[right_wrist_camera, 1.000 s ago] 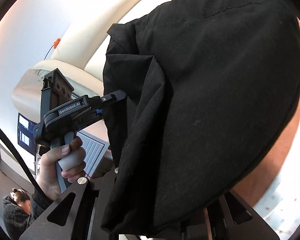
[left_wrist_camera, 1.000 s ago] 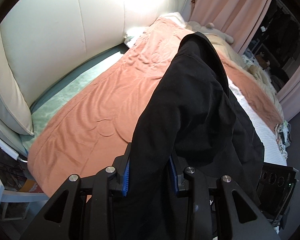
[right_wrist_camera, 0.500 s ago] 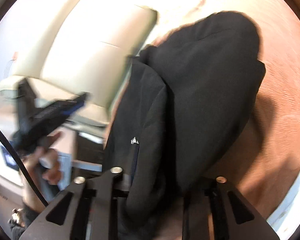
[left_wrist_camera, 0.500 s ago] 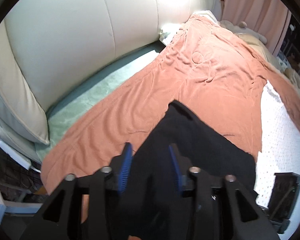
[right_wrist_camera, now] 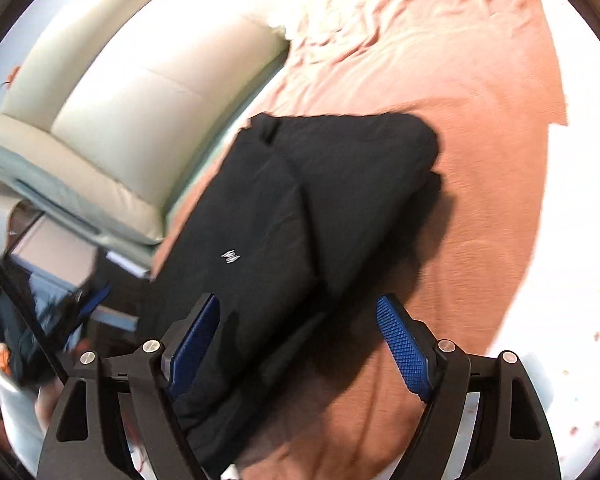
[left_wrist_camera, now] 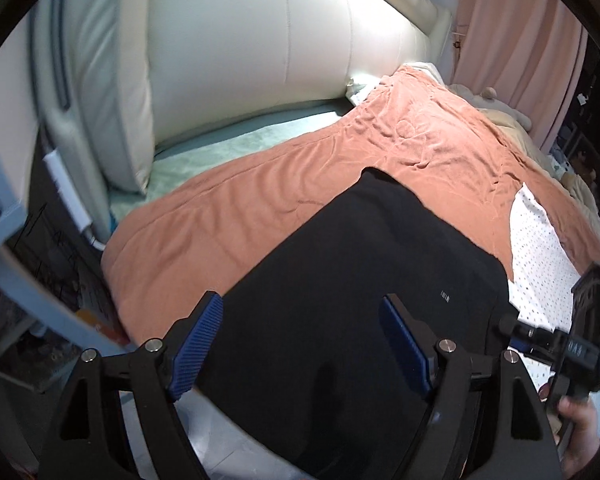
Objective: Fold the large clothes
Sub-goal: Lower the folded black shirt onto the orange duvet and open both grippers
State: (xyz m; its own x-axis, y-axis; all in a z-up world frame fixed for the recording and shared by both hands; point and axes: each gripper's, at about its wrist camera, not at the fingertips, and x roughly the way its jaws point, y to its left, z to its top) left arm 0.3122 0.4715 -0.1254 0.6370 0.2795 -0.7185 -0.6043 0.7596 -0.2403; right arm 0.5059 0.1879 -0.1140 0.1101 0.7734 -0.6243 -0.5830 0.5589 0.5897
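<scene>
- Black garment (left_wrist_camera: 372,292) folded flat on the orange blanket (left_wrist_camera: 228,216), just ahead of and beneath both claws; laid out, seemingly for the next fold
- Left gripper (left_wrist_camera: 300,340) spread wide, pinching nothing
- Right gripper (right_wrist_camera: 298,340) likewise spread, empty; garment's near edge between its fingers

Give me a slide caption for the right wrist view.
Open right gripper above folded black garment on orange blanket.

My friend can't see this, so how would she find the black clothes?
Find the big cream headboard, then the orange blanket spread before it. The black garment lies folded on that blanket, the only dark thing there, bearing a tiny white logo.
</scene>
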